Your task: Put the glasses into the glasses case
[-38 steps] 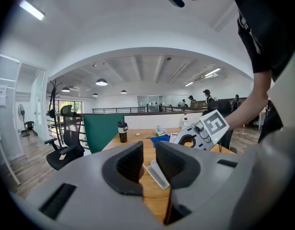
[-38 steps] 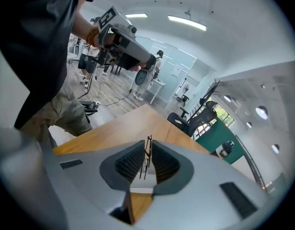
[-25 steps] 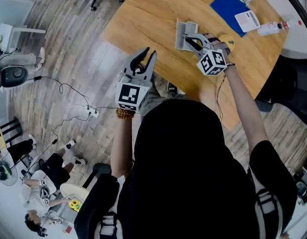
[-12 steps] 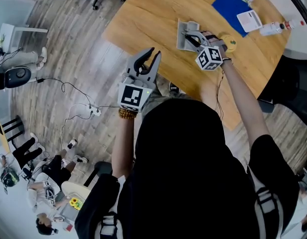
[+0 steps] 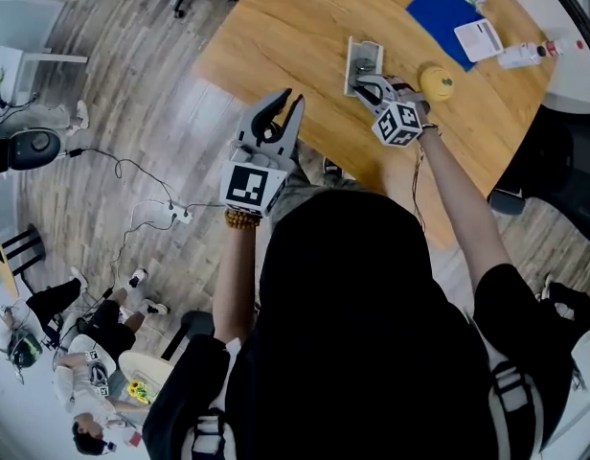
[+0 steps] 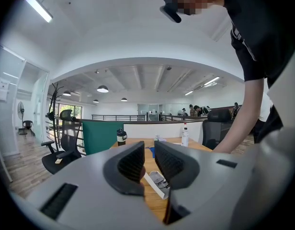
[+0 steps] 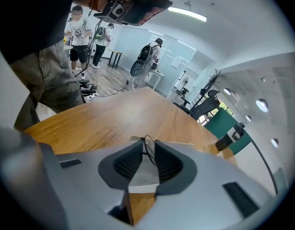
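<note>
Now the right gripper (image 5: 366, 86) is hovering right over the near end of the open case (image 5: 361, 54) and pointing down into it. The case is lying with its long side running straight away from the person on the table (image 5: 276, 27). The jaws are just easing apart, with the thin wire glasses (image 7: 148, 150) sitting between the pads, looking loose rather than pinched. The left gripper (image 5: 277, 105) is idling well apart, off the table edge, its jaws just narrowing on an empty gap. Counting one pair of glasses, one case, two grippers
</note>
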`<action>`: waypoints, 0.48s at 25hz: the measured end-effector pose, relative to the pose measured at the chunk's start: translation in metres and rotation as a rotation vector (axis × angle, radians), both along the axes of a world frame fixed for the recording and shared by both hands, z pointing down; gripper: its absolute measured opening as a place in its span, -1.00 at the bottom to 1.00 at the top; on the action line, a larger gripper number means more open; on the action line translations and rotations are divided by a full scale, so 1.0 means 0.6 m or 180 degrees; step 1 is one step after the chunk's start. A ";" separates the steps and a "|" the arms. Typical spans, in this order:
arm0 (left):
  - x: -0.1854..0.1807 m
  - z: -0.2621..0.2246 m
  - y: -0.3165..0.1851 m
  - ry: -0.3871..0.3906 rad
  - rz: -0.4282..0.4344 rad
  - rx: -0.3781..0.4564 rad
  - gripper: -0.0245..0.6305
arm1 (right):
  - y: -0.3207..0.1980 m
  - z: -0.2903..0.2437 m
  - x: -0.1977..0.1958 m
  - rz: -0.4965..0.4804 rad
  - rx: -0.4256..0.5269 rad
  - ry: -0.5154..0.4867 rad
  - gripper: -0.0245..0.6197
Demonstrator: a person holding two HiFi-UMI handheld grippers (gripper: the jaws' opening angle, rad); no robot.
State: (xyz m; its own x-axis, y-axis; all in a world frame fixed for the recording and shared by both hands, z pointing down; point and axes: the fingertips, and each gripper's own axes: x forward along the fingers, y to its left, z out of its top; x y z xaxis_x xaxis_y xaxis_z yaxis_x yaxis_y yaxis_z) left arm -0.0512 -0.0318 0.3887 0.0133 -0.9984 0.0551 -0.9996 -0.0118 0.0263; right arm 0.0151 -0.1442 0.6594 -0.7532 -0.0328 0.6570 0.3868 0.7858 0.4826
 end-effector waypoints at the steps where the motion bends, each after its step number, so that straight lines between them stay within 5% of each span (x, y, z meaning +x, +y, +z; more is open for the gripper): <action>1: -0.001 0.001 -0.001 0.0013 0.0011 -0.0016 -0.69 | 0.002 0.006 0.005 0.0001 -0.0015 0.0045 -0.67; 12: 0.000 0.014 -0.017 0.0048 0.0176 -0.0026 -0.69 | 0.021 0.050 0.028 -0.0005 -0.0291 0.0461 -0.60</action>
State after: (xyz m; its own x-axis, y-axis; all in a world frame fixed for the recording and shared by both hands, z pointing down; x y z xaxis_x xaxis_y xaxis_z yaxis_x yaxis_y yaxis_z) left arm -0.0511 -0.0419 0.3968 0.0694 -0.9956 0.0627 -0.9969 -0.0668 0.0415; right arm 0.0319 -0.1313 0.6892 -0.6505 0.0331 0.7588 0.4482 0.8233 0.3483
